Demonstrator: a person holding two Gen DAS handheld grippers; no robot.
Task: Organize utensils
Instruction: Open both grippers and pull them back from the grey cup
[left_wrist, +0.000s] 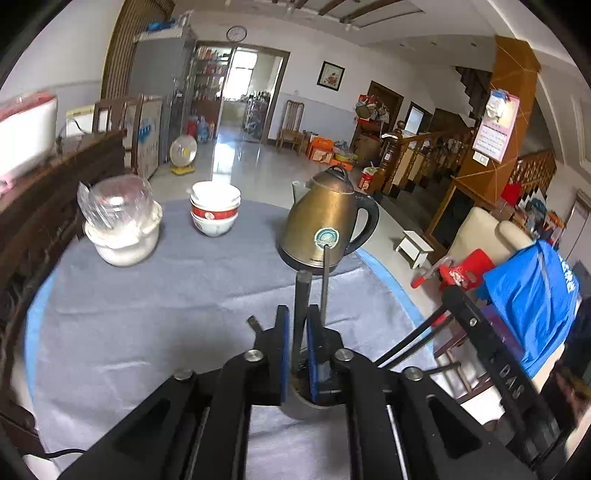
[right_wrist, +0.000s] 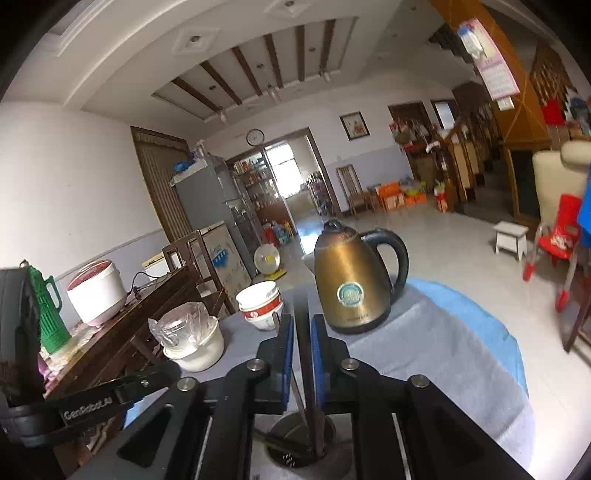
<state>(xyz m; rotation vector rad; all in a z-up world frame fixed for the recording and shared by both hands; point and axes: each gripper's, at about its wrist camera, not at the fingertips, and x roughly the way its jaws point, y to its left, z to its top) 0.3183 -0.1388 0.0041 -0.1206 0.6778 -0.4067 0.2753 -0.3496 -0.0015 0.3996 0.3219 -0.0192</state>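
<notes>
Lettering reading "GenRobot.AI" runs along the black body of the left gripper (right_wrist: 122, 397) where it shows low and to the left in the right wrist view; letters ending "DAS" mark the black bar of the right gripper (left_wrist: 491, 354), seen off to the right in the left wrist view. Directly beneath both sets of blue-padded fingers stands a round metal utensil holder (right_wrist: 295, 439), perforated at its base; dark handles (left_wrist: 301, 314) of utensils rise out of it. In the left wrist view one flat dark handle stands between the left gripper's (left_wrist: 297, 332) pads, the jaws narrow and close on either side of it; whether the pads press it I cannot tell. In the right wrist view the right gripper (right_wrist: 303, 336) likewise stands narrow, a dark handle (right_wrist: 303, 350) in the gap; contact is unclear. Just ahead on the grey tablecloth (left_wrist: 147, 314) sits a bronze electric kettle (left_wrist: 325, 221) bearing a round teal label, its print too small to read; ahead to the left, a white pot (left_wrist: 123, 236) holding a clear plastic bag; beyond, a stack of white bowls (left_wrist: 215, 210) with a red band.
</notes>
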